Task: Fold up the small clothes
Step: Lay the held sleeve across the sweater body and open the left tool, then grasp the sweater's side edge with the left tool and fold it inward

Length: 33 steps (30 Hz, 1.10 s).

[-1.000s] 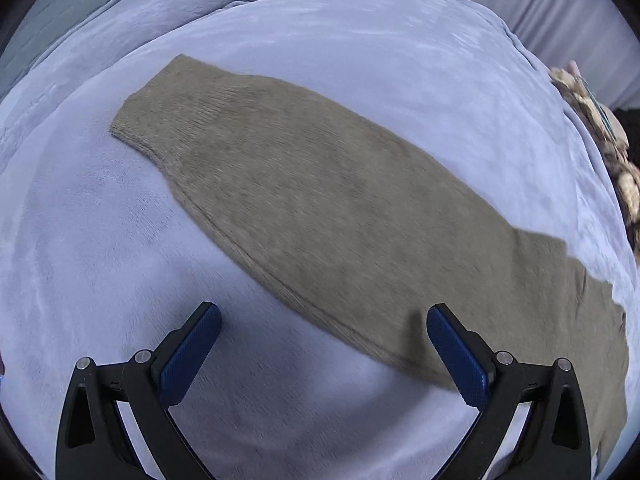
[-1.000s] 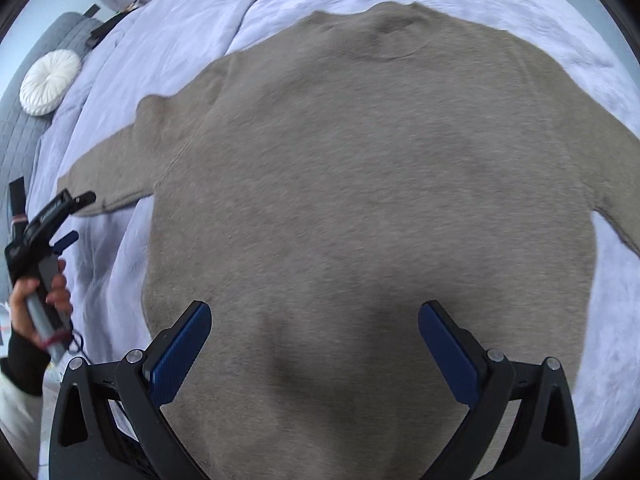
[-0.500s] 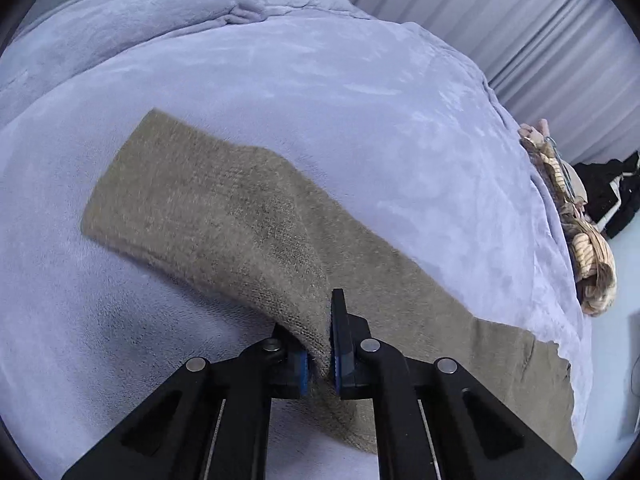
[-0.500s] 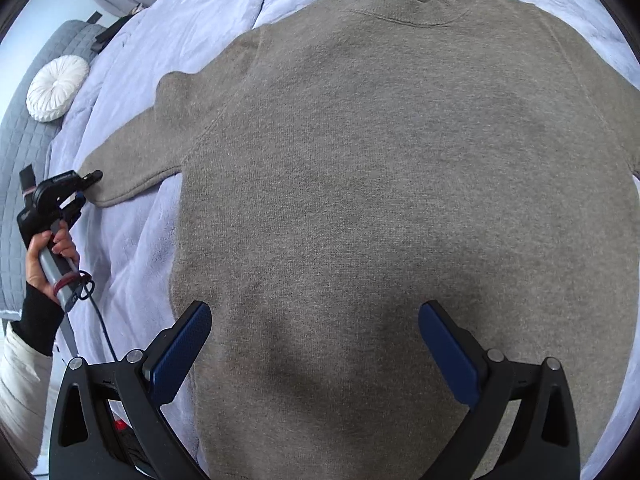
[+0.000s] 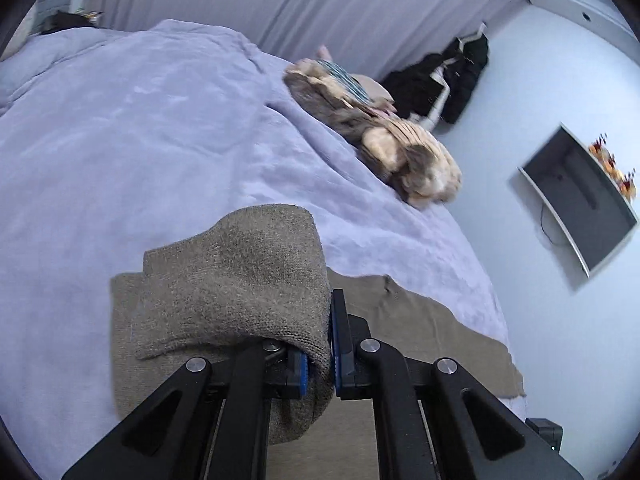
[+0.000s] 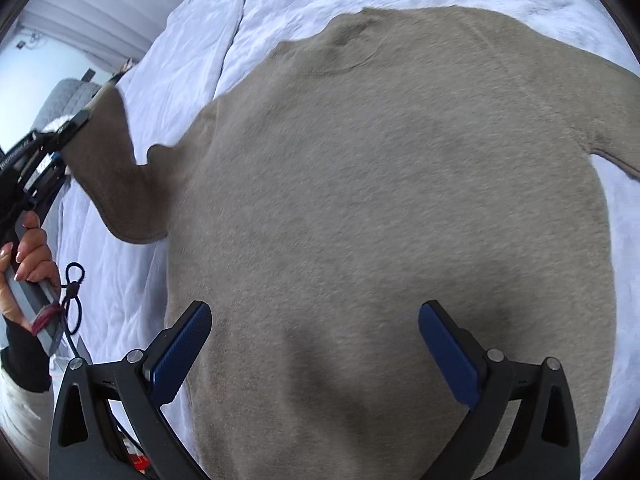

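Observation:
A taupe knit sweater lies flat on a lavender bedspread, neck at the far end. My left gripper is shut on the sweater's left sleeve and holds it lifted off the bed, cuff drooping over the fingers. In the right wrist view this gripper shows at the left edge with the raised sleeve. My right gripper is open and empty, hovering above the sweater's lower body. The right sleeve runs off the right edge.
A pile of other clothes lies on the bed's far right side. Dark garments hang on the wall, next to a wall-mounted screen. A grey quilted headboard stands at the left.
My left gripper closed on the sleeve and lifted it up and over toward the sweater's body. My right gripper stayed open above the sweater.

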Tool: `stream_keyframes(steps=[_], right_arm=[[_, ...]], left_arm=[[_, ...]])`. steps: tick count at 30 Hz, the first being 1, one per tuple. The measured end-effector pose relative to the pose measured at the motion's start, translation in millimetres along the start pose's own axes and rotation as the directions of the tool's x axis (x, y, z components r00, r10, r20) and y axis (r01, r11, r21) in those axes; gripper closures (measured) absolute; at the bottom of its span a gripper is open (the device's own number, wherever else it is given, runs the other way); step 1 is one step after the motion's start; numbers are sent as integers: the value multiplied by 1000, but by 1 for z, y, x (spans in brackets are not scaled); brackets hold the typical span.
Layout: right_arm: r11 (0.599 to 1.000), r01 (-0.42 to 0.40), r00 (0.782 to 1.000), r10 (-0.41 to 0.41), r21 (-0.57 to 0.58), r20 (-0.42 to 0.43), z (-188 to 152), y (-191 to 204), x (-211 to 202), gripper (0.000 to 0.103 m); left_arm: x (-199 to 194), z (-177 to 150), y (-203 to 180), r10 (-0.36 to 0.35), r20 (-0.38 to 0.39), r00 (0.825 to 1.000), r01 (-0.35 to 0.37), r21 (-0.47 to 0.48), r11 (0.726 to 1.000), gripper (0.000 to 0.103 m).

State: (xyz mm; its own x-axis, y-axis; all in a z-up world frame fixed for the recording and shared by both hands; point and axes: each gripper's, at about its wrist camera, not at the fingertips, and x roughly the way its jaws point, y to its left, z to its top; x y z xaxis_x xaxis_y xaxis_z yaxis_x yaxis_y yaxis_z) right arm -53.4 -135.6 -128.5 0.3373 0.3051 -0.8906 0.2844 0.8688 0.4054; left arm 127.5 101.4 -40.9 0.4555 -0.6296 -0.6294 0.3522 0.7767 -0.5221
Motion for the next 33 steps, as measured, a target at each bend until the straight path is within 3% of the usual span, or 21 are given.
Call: stream_keyframes(steps=[3, 6, 9, 10, 11, 13, 15, 19, 21, 22, 24, 26, 27, 30, 31, 32, 33], right_arm=[[998, 12, 1000, -13, 58, 16, 5, -28, -6, 0], [993, 28, 999, -30, 119, 18, 6, -57, -7, 0], [986, 62, 998, -63, 158, 1, 3, -83, -7, 0], [985, 67, 998, -68, 162, -3, 3, -88, -7, 0], [984, 71, 997, -71, 163, -6, 1, -90, -8, 0], [984, 82, 997, -82, 158, -7, 2, -93, -10, 0], [985, 102, 995, -102, 141, -1, 6, -89, -8, 0], [990, 137, 989, -137, 18, 49, 22, -64, -14, 0], [983, 161, 984, -153, -89, 92, 31, -39, -17, 0], [969, 181, 980, -163, -166, 116, 39, -20, -13, 0], [928, 229, 970, -190, -293, 155, 50, 13, -3, 0], [845, 306, 948, -230, -438, 219, 59, 53, 14, 0], [806, 336, 939, -244, -488, 244, 60, 64, 20, 0], [649, 473, 881, -344, -596, 325, 70, 96, 59, 1], [615, 503, 864, -374, -607, 337, 75, 98, 70, 5], [591, 526, 849, -404, -612, 340, 81, 98, 80, 25], [596, 522, 851, -413, -610, 324, 87, 94, 83, 49]], left_arm=[[52, -24, -52, -5, -104, 995, 15, 95, 995, 93], [97, -56, -83, 50, -208, 977, -12, 181, 983, 93], [119, -85, -95, 138, -264, 955, -68, 257, 964, 93], [123, -91, -95, 167, -275, 947, -88, 276, 957, 79], [121, -99, -93, 180, -286, 941, -96, 284, 954, 54], [109, -101, -91, 196, -267, 944, -118, 281, 952, 41], [94, -95, -85, 191, -259, 947, -111, 294, 949, 41], [56, -74, -55, 247, -170, 954, -194, 278, 941, 41], [39, -59, -25, 315, -134, 940, -278, 236, 931, 41], [36, -53, -8, 351, -137, 926, -319, 210, 924, 41], [36, -44, 35, 441, -179, 879, -419, 150, 896, 41], [43, -44, 70, 450, -248, 858, -442, 91, 892, 41], [47, -44, 85, 446, -284, 849, -449, 60, 892, 41], [57, -50, 112, 402, -337, 851, -432, -14, 902, 41], [59, -51, 116, 390, -340, 856, -424, -30, 905, 41], [60, -52, 117, 383, -339, 860, -419, -40, 907, 41], [60, -52, 117, 376, -337, 863, -415, -49, 908, 41]])
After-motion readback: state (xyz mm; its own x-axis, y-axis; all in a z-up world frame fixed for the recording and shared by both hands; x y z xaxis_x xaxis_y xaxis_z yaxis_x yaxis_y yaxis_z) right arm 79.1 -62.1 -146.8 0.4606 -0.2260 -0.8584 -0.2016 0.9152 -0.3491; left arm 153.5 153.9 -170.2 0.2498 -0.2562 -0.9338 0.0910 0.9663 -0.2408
